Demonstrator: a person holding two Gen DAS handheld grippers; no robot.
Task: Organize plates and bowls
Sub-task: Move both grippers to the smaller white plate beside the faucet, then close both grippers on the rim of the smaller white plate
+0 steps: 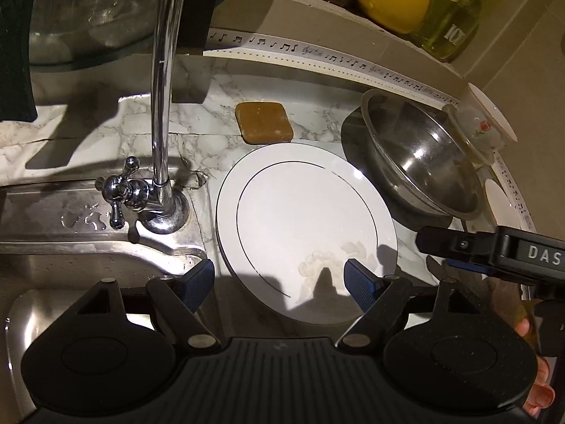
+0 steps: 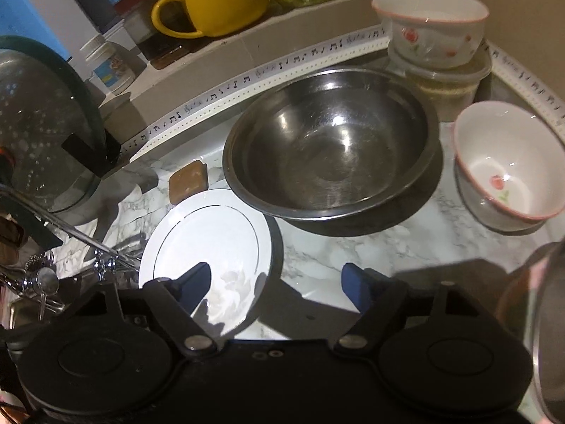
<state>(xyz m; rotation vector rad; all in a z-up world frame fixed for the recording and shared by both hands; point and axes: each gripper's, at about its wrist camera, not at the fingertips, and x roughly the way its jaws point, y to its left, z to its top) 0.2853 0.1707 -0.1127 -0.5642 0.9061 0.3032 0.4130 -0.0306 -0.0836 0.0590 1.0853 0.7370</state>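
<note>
Left wrist view: white plate (image 1: 303, 219) with a thin dark ring lies flat on the marble counter (image 1: 317, 120), dead centre, its left edge just beside the sink's rim (image 1: 70, 240). Faint pale flower print at the plate's 5 o'clock. Left gripper (image 1: 280, 281) hangs above the plate's near edge, jaws wide apart, nothing between the blue pads, no contact seen.

At 12 o'clock from the plate, a brown square soap bar (image 1: 265, 122), close but apart. At 2 o'clock, a steel bowl (image 1: 423, 162), its rim just beside the plate's edge. Tap (image 1: 159, 106) stands at 9 o'clock.

Right wrist view: right gripper (image 2: 277, 286) also spread open and empty, its left finger over the plate (image 2: 208, 240), its right finger over bare counter. Steel bowl (image 2: 332, 145) at 12 o'clock. Rose-print bowl (image 2: 508, 166) at 2 o'clock, stacked in a second bowl. Another rose-print bowl (image 2: 430, 24) sits atop a lidded plastic tub (image 2: 452, 81) at 1 o'clock. Yellow mug (image 2: 212, 0) on the ledge at 11 o'clock. Part of the right gripper (image 1: 494, 251) also shows at 3 o'clock in the left view.
</note>
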